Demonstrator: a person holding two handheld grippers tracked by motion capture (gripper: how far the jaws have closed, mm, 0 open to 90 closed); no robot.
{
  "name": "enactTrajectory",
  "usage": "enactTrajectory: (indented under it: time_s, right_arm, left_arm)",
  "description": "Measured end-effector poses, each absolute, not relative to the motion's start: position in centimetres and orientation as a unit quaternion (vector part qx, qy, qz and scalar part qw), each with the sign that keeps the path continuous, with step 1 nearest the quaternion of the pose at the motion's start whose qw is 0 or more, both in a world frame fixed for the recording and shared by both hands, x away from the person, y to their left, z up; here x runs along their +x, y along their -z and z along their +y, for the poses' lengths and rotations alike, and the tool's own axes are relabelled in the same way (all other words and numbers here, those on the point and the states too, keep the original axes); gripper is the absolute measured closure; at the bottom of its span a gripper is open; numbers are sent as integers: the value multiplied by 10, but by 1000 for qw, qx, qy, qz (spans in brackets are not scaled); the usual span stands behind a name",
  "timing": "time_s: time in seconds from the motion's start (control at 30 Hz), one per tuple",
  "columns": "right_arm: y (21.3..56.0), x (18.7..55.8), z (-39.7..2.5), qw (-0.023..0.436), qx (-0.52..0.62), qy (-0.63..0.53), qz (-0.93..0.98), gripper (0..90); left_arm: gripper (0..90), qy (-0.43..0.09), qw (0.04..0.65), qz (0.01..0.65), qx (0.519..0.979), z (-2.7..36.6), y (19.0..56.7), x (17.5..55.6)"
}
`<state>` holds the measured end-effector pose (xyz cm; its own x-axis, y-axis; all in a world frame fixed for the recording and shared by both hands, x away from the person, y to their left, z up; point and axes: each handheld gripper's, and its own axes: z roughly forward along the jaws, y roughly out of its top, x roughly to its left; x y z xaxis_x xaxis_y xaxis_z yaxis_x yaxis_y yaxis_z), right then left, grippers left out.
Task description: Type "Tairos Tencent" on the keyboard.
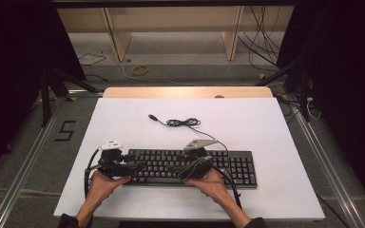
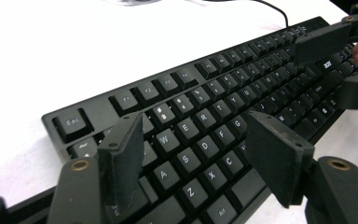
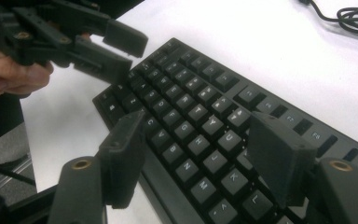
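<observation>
Desk (image 1: 266,123): white top, mostly bare. Keyboard (image 1: 228,166) lies flat near the front edge, long axis 9-to-3, black, full size with numpad at the 3 o'clock end. Its cable (image 1: 183,122) runs off the back edge toward 12, loosely coiled, plug lying free on the desk. Left tongs (image 1: 140,166) hover over the 9 o'clock end, spread wide above the letter keys, nothing between them; in the left gripper view the A/S/W cluster sits in the gap. Right tongs (image 1: 179,167) are over the middle of the board, also spread and holding nothing, H/J/N keys under them in the right gripper view. Handling, my read: rigid plastic slab, light for its size, won't flex much but long enough to tip if lifted from one end. Keycaps are smooth and give under load, bad pinch surface. Better to take the case edges, one tongs at each short end, front-to-back across the frame. Trailing cable will drag.
</observation>
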<state>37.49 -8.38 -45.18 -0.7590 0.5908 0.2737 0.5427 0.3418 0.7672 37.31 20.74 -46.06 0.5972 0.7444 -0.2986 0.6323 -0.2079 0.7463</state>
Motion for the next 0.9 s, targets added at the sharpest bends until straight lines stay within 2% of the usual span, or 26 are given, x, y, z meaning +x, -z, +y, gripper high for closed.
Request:
enactTrajectory:
  time_s: [0.2,0.57,0.73,0.9]
  right_arm:
    - [453,371,-90,27,345,-458,819,361]
    - [456,365,-97,29,346,-456,819,342]
    - [455,363,-98,30,345,-460,818,332]
    - [454,361,-98,32,344,-463,816,318]
  left_arm:
    - [452,-60,437,443,780,199,462,380]
    - [755,-54,411,429,803,186,467,391]
    - [863,-53,399,426,810,184,470,394]
    - [890,-53,395,420,815,180,471,396]
